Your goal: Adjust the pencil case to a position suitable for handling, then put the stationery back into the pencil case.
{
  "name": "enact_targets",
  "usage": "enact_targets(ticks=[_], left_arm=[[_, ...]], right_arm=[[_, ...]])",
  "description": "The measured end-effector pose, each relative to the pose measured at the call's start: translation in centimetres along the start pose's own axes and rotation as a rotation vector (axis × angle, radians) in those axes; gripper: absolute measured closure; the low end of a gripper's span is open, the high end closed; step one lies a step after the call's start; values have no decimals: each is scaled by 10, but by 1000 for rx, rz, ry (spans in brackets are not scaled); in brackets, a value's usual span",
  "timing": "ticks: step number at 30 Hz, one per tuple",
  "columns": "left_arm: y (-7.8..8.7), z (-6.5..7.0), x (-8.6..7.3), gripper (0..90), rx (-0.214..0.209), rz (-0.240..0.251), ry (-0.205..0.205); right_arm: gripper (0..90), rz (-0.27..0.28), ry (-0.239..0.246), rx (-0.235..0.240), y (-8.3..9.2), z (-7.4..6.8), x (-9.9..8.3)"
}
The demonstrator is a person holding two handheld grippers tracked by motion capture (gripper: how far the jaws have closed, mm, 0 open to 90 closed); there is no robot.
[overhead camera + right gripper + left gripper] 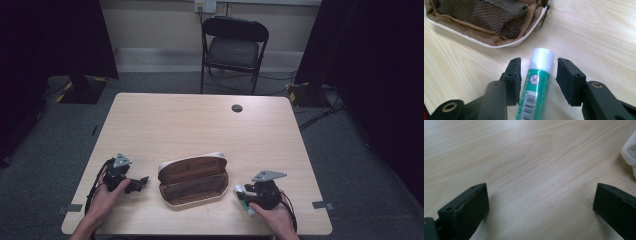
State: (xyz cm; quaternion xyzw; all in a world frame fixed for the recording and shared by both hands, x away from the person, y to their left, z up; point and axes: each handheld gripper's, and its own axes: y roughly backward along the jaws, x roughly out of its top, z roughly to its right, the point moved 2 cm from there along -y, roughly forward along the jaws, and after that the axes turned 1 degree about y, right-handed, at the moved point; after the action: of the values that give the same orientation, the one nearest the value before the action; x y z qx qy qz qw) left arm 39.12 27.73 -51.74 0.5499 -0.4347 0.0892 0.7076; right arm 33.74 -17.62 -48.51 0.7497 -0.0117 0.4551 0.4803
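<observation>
An open pencil case (194,180), brown inside with a white rim, lies at the front middle of the table (200,120). In the right gripper view its mesh pocket (486,15) shows just beyond the jaws. A green glue stick (537,80) with a white cap lies on the wood to the right of the case (241,196). My right gripper (537,62) straddles the stick, with a narrow gap on each side between pad and stick. My left gripper (141,182) rests to the left of the case. Its jaws (541,187) stand wide open over bare wood, and the case's white edge (630,150) lies off to their right.
A black folding chair (234,45) stands behind the table's far edge. A round black cable port (237,108) sits in the tabletop near the back. Dark curtains hang on both sides, and cables run across the floor at the right.
</observation>
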Motion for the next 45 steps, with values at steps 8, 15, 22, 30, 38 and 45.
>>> enact_targets(ticks=[8,15,22,30,38,45], left_arm=[[0,0,0,0,0,0,0],[0,0,0,0,-1,0,-5],[0,-1,1,0,-3,-1,-10],[0,-1,0,0,-3,-1,-9],[0,0,0,0,-1,-1,-9],[-2,1,1,0,-5,3,1]], right_arm=[[569,-23,-11,-8,-1,2,-5],[635,-37,2,-10,-4,3,-3],[659,-34,17,-48,-8,9,-1],[657,-18,29,-83,-17,20,8],[599,-35,19,-69,-12,17,-2],[657,-39,36,-92,-7,15,-10]])
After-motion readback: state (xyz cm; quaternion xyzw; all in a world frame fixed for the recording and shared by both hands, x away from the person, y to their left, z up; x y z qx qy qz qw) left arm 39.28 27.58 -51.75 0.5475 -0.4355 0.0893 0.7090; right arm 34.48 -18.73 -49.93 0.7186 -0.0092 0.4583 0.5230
